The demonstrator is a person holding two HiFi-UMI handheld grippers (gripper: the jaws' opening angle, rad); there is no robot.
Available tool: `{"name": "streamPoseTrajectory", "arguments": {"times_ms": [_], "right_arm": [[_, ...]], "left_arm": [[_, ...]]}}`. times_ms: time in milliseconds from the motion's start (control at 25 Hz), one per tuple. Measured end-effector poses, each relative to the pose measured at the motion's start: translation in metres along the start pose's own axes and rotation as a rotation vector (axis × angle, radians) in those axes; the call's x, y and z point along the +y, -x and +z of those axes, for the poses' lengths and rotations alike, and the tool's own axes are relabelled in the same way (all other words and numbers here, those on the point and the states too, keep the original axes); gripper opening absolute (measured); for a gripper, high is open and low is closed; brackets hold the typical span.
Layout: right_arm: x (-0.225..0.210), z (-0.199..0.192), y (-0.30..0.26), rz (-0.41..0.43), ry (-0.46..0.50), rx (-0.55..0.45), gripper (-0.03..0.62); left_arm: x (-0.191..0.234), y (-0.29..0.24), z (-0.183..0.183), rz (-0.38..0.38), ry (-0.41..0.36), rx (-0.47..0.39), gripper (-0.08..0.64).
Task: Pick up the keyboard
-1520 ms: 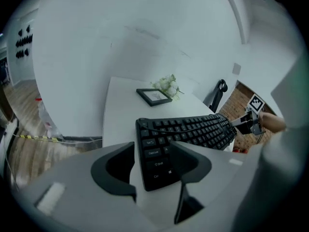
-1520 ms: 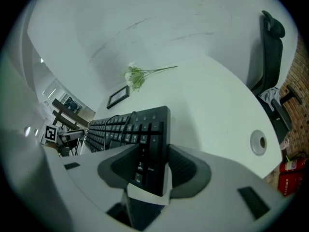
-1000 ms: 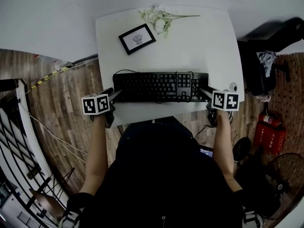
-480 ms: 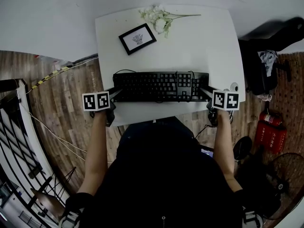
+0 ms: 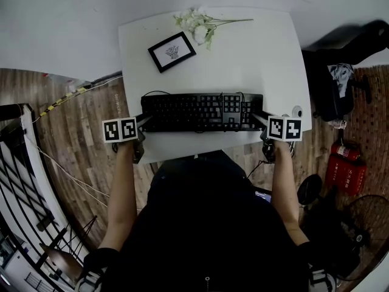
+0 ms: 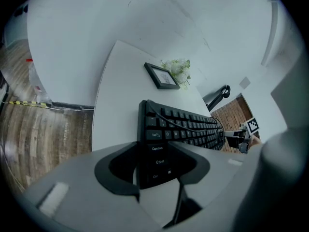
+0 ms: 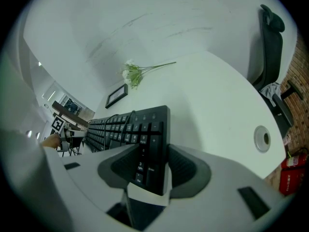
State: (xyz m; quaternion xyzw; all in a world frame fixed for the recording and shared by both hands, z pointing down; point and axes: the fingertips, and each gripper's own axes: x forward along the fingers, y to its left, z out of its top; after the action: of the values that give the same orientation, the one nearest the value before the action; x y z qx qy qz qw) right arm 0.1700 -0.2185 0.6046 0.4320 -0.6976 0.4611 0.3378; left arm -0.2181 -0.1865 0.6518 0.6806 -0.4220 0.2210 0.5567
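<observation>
A black keyboard (image 5: 194,111) lies across the near part of the white table (image 5: 255,59), with its cable draped over the keys. My left gripper (image 5: 144,120) is at the keyboard's left end. In the left gripper view its jaws are closing round the corner with the Caps Lock, Shift and Ctrl keys (image 6: 157,161), and both pads meet the keyboard (image 6: 183,127). My right gripper (image 5: 258,118) is at the right end. In the right gripper view the number-pad end of the keyboard (image 7: 130,124) fills the gap between the jaws (image 7: 154,166).
A framed picture (image 5: 172,51) and a sprig of white flowers (image 5: 197,24) lie at the back of the table. A round cable hole (image 5: 297,111) sits by the table's right edge. A dark chair with clothes (image 5: 340,90) and a red extinguisher (image 5: 342,163) stand on the right.
The left gripper has rolled slightly, so its marker cube faces the camera more squarely, and it sits tighter against the keyboard's left end. The right gripper and keyboard have kept still.
</observation>
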Motion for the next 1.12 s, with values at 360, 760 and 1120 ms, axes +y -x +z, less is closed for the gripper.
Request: {"name": "streamPoseTrajectory", "arguments": {"times_ms": [360,760,1120], "right_arm": [[0.004,0.016,0.012,0.019,0.027,-0.055,0.195],[0.026,0.069,0.063,0.048,0.137,-0.269,0.193],[0.054,0.122,0.126,0.075,0.25,-0.515,0.193]], "left_arm": [[-0.014,0.017,0.016,0.014,-0.042,-0.054,0.201],[-0.051,0.072,0.068,0.043,-0.18,-0.275,0.201],[-0.105,0.14,0.123,0.063,-0.351,-0.53,0.201]]}}
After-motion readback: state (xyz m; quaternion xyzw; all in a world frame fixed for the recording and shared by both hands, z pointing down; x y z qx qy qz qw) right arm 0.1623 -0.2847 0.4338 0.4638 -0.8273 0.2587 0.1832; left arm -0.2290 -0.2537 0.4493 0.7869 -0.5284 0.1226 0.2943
